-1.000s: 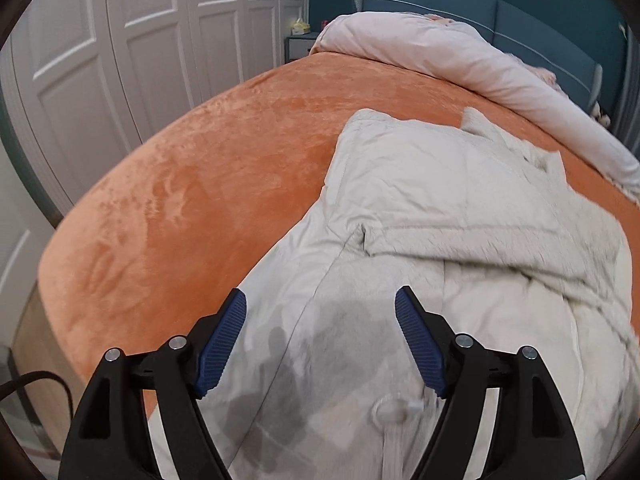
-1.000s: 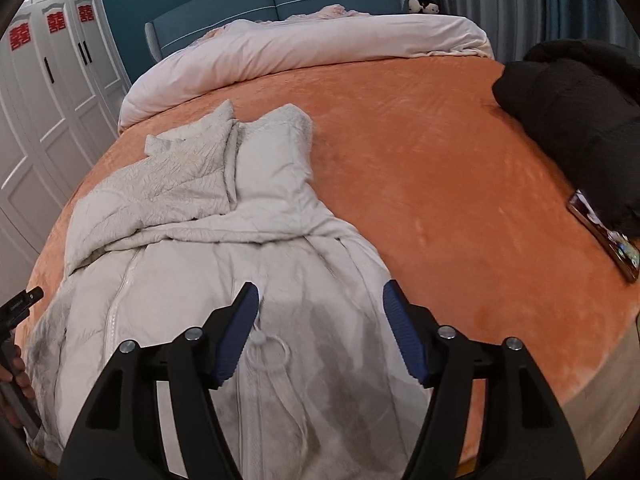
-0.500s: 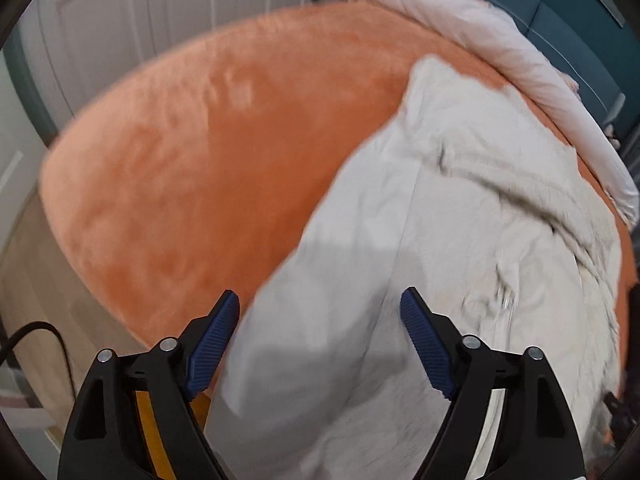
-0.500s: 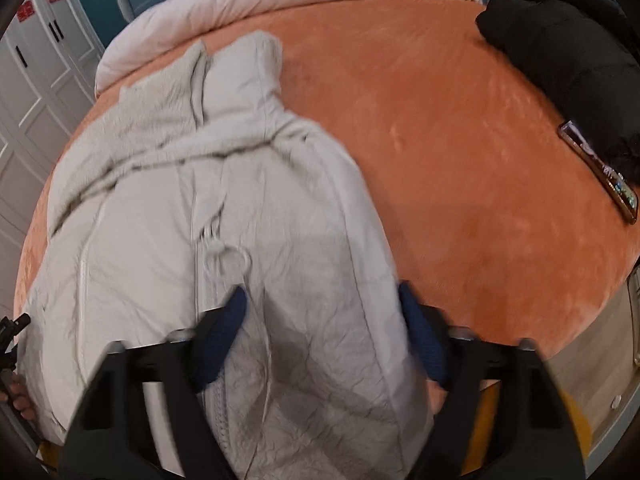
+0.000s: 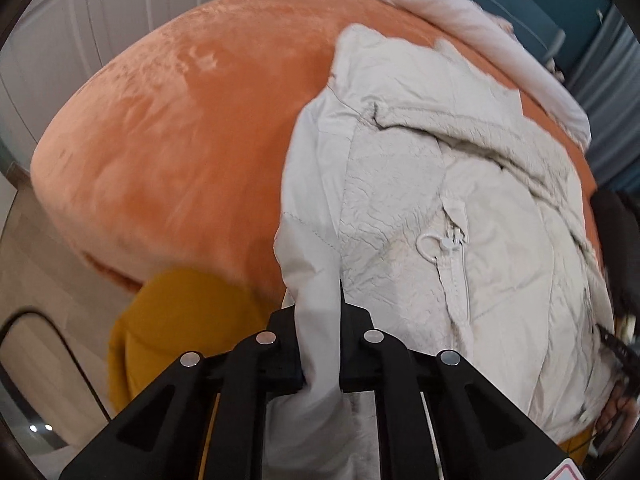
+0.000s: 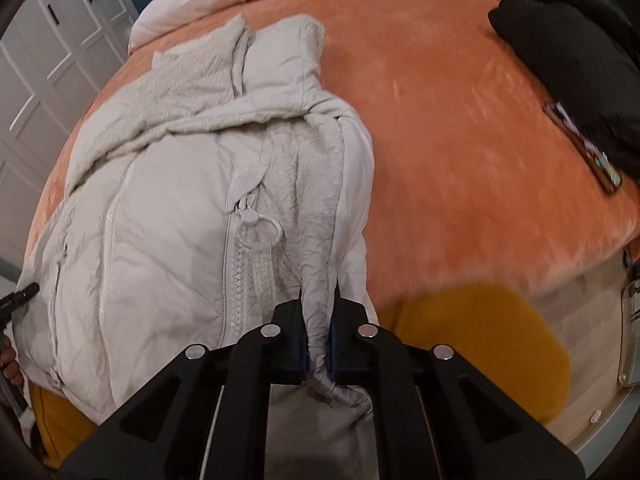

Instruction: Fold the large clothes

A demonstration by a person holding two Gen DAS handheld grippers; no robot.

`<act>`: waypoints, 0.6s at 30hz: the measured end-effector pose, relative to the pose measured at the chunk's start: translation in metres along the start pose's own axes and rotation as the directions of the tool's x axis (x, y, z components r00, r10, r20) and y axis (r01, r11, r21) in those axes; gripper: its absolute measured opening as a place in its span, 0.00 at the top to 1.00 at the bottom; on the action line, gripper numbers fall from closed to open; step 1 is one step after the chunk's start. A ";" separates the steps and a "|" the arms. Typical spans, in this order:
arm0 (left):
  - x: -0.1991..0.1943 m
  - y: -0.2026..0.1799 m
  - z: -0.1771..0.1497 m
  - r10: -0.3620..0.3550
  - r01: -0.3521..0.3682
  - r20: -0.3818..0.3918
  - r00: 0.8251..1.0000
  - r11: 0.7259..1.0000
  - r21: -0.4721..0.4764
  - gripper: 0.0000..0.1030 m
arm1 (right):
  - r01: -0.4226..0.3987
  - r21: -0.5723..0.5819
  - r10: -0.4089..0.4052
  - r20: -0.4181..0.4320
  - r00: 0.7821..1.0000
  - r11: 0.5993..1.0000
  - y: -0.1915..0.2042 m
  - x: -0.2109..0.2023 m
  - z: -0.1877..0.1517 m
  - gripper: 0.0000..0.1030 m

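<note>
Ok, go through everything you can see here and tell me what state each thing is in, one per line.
White puffer jacket: lying on the bed, zipped, hem pinched at both sides.
Left gripper: jaws closing, jacket fabric between them.
Right gripper: jaws closing, bunched hem between them.
Orange blanket: spread flat over the bed.
Black garment: heaped, unfolded.
Phone: screen lit, beside black garment.

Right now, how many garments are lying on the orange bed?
2. A cream puffer jacket lies spread at the near edge, its hem pinched by both tongs as they close. A black garment sits bunched at the far right side. Others may lie out of view.
</note>
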State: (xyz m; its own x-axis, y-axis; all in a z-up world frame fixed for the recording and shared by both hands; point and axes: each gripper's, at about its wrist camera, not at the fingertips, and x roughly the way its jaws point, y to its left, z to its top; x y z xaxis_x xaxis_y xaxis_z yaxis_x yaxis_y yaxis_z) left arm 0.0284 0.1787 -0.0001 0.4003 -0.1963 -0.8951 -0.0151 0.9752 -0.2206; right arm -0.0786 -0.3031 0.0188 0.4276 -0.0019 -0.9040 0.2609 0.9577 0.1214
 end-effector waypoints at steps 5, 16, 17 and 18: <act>-0.034 -0.015 0.023 0.010 -0.009 0.113 0.994 1.000 -0.008 0.81 | 0.057 -0.001 -0.057 0.082 0.995 0.998 0.001 -0.018 0.020 0.75; -0.018 -0.101 0.192 -0.040 0.037 0.456 0.889 0.999 0.015 0.63 | -0.041 -0.460 0.253 0.410 0.876 0.887 0.173 -0.010 0.173 0.53; 0.004 -0.108 0.210 -0.027 0.033 0.440 0.898 0.999 -0.007 0.63 | -0.061 -0.487 0.279 0.387 0.879 0.871 0.192 0.008 0.185 0.53; 0.016 -0.110 0.220 -0.022 0.031 0.432 0.902 0.999 -0.014 0.63 | -0.093 -0.497 0.302 0.360 0.883 0.863 0.206 0.024 0.195 0.53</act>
State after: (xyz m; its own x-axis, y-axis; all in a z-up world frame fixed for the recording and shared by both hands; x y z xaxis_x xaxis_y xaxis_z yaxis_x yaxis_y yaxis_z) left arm 0.2380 0.0903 0.0951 0.7570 -0.1545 -0.6349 -0.0158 0.9671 -0.2541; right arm 0.1539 -0.1621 0.1015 0.7675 0.1845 -0.6139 -0.2450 0.9694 -0.0150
